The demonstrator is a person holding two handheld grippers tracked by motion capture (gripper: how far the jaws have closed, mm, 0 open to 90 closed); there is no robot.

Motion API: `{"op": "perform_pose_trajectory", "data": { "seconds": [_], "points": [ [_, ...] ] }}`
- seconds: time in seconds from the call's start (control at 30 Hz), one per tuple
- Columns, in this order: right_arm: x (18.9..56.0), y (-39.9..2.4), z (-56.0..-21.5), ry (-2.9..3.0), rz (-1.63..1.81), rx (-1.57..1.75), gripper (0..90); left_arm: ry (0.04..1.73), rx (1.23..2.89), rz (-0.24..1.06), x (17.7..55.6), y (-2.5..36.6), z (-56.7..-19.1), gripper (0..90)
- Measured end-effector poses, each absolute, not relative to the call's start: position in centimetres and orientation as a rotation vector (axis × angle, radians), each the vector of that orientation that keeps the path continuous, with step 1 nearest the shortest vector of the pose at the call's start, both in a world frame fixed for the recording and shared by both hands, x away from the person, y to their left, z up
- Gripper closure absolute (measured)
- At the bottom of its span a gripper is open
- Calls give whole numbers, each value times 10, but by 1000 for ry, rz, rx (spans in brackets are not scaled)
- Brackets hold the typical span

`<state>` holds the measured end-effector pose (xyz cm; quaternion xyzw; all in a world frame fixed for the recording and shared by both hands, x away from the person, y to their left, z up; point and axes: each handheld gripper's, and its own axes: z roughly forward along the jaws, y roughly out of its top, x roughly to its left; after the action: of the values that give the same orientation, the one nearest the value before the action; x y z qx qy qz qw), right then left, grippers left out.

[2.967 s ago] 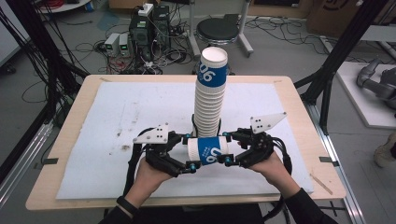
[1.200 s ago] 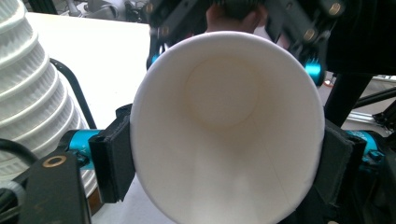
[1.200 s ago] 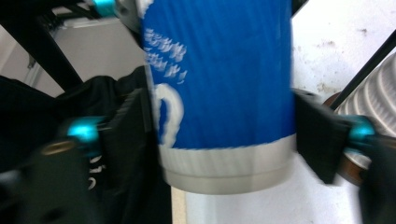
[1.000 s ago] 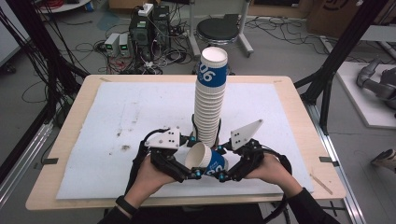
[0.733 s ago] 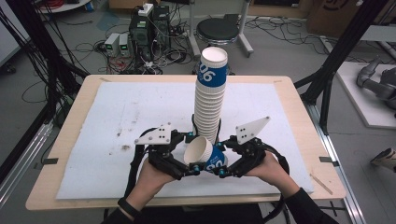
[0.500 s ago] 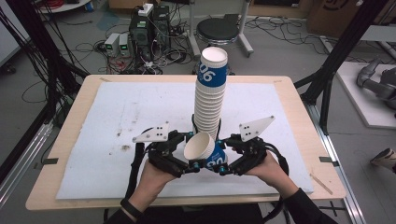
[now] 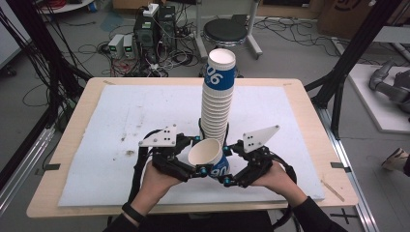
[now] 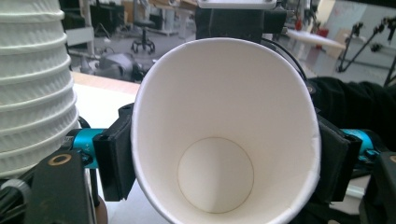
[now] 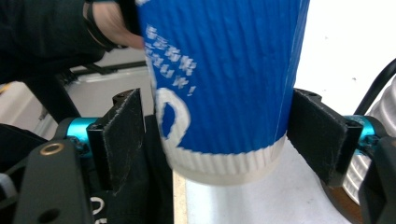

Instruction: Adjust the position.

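White foam sheeting covers the table [image 7: 309, 104] I am working over, and I take the tall stack [image 7: 216, 104] of paper cups at its middle as my landmark.

Nearest me, in front of the stack's foot, both hands hold one loose cup [image 7: 209, 157] above the sheet. It lies tilted, its open mouth turned up and toward my left gripper [image 7: 193, 166], its blue printed wall toward my right gripper [image 7: 231, 169].

In the left gripper view I look straight into the cup's white inside [image 8: 224, 140]. My left jaws have just been closing, and both pads press on the rim, which is squeezed to an oval: that gripper has hold of the cup. The stack's ribbed white wall [image 8: 32, 79] stands just beside it at the left edge of that view.

In the right gripper view the cup's blue wall and white base band [image 9: 224, 93] hang between the jaws. My right jaws have just been opening. The left pad stands clear of the cup with a gap; the right pad is at the cup's side, and I cannot tell if it touches. So the right gripper has let go.

Beyond the stack the sheet runs bare to the table's far edge. Past that, on the floor, stand a round black stool [image 7: 225, 33], computer boxes [image 7: 150, 31] and loose cables.
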<state>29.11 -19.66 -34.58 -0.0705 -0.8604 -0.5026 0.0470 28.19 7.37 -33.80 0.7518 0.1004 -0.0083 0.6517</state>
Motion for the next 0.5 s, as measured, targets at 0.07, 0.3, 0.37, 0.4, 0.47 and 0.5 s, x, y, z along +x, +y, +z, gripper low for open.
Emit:
{"op": "perform_pose_trajectory", "data": {
  "seconds": [0.07,0.3,0.37,0.4,0.47,0.5],
  "points": [
    [292,-193,-349,-2636,-1522,-195,303,226,1695,-16,281,72,-337,227],
    [293,-194,-350,-2554,-1613,-188,306,250,1605,-29,280,67,-338,176],
    [293,-195,-350,-2522,-1649,-191,307,247,1592,-44,280,66,-338,205],
    [293,-195,-350,-2512,-1661,-197,307,253,1581,-45,280,66,-338,208],
    [292,-196,-350,-2481,-1683,-199,307,253,1558,-51,280,66,-337,215],
    [292,-196,-350,-2469,-1706,-208,307,250,1557,-49,280,66,-335,222]
  ]
}}
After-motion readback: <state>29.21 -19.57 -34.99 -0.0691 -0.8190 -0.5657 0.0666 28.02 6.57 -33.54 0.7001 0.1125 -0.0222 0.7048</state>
